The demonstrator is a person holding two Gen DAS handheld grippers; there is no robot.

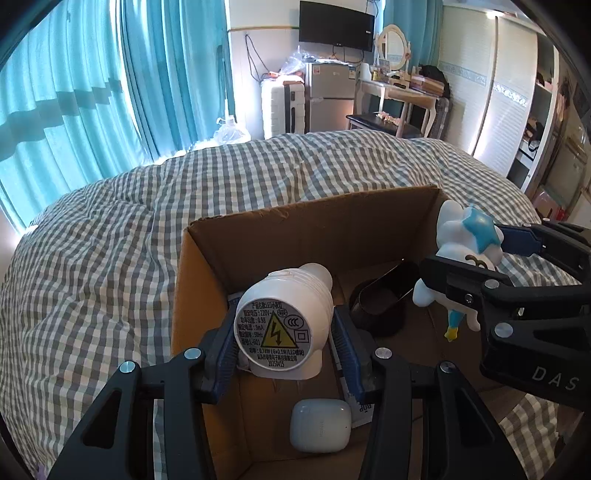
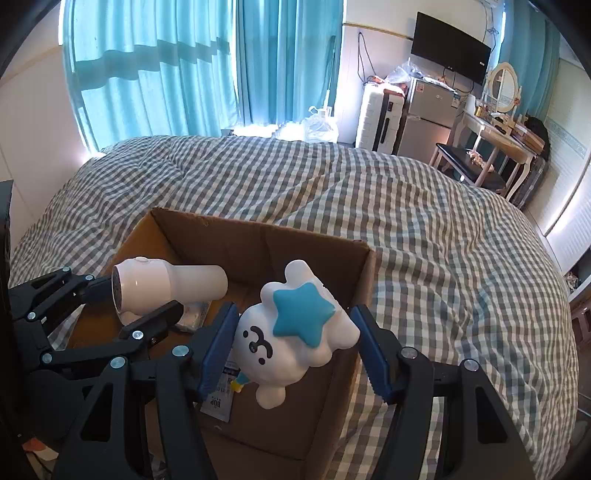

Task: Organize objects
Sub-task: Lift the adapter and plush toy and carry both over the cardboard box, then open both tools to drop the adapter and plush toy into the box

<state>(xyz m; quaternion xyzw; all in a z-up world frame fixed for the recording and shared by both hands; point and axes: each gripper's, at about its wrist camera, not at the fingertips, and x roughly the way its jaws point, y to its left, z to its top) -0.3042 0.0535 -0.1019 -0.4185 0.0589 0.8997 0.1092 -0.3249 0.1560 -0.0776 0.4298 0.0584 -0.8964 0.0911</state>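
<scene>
Pinching night light [image 1: 282, 325] lengthwise, nose toward box [image 1: 314, 229] back; right jaws apparently gripping figurine [image 2: 295, 332].

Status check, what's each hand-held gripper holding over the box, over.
Left hand-held gripper shut on white night light. Right hand-held gripper shut on star toy. Both above cardboard box; earbud case inside.

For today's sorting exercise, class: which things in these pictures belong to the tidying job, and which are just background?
Part of the job:
- white LED night light, in the left gripper
- white cloud-shaped toy with blue star, in the right gripper
- brown cardboard box
- white earbud case, in the box
- black scoop-like container, in the box

Background:
- checked bedspread
- turquoise curtains
- wall television
- silver fridge
</scene>
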